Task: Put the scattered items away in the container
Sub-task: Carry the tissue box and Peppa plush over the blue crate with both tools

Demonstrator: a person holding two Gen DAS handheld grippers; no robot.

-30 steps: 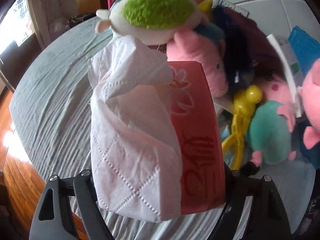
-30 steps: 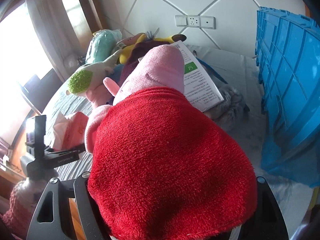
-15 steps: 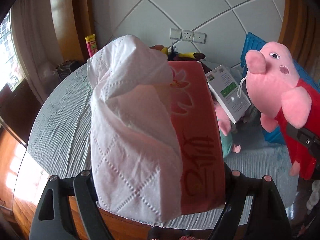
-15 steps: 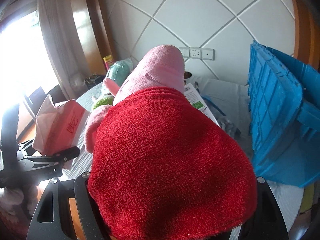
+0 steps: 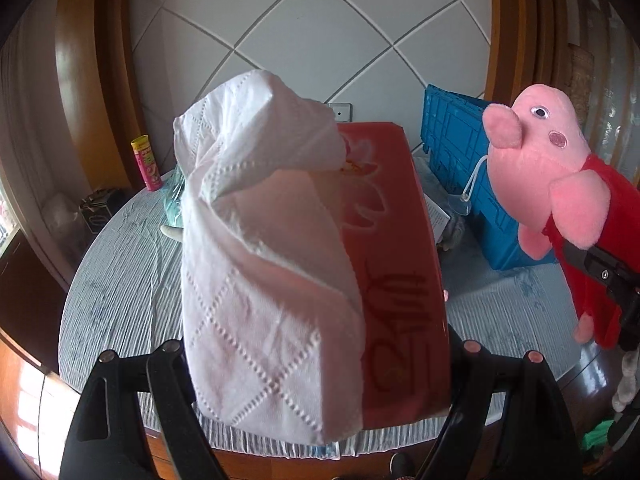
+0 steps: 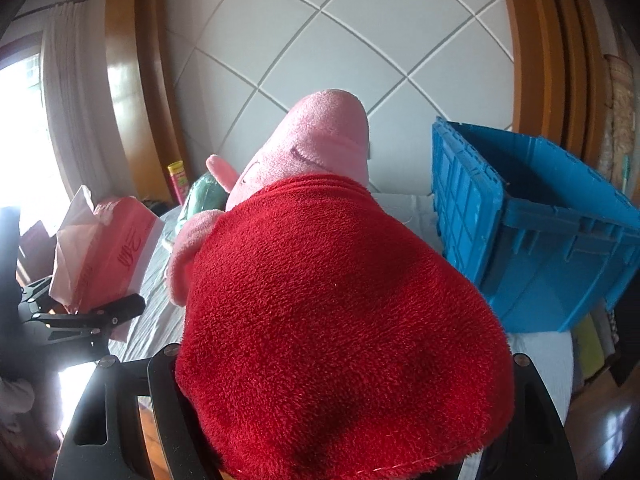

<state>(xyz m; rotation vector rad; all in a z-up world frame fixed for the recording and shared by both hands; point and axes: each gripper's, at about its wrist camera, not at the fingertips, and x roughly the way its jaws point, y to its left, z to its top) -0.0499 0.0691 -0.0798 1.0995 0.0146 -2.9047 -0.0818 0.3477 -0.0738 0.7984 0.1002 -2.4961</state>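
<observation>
Above table [image 5: 120,280]: left gripper [image 5: 316,364] jaws pinching tissue pack [image 5: 396,264], light, crushable, grip low; right gripper [image 6: 344,364] jaws squeezing plush pig [image 6: 344,300], soft, compressible; crate [image 6: 520,232] near

Round cloth-covered table [image 5: 120,280]; blue crate [image 6: 532,240], yellow tube [image 5: 146,164] on it.

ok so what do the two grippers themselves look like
Both are matte black plastic. The left gripper and right gripper each have two flat tapering fingers with a slot cut through and round copper-coloured screw heads near the tips. No cables, markings or sleeves are visible.
</observation>
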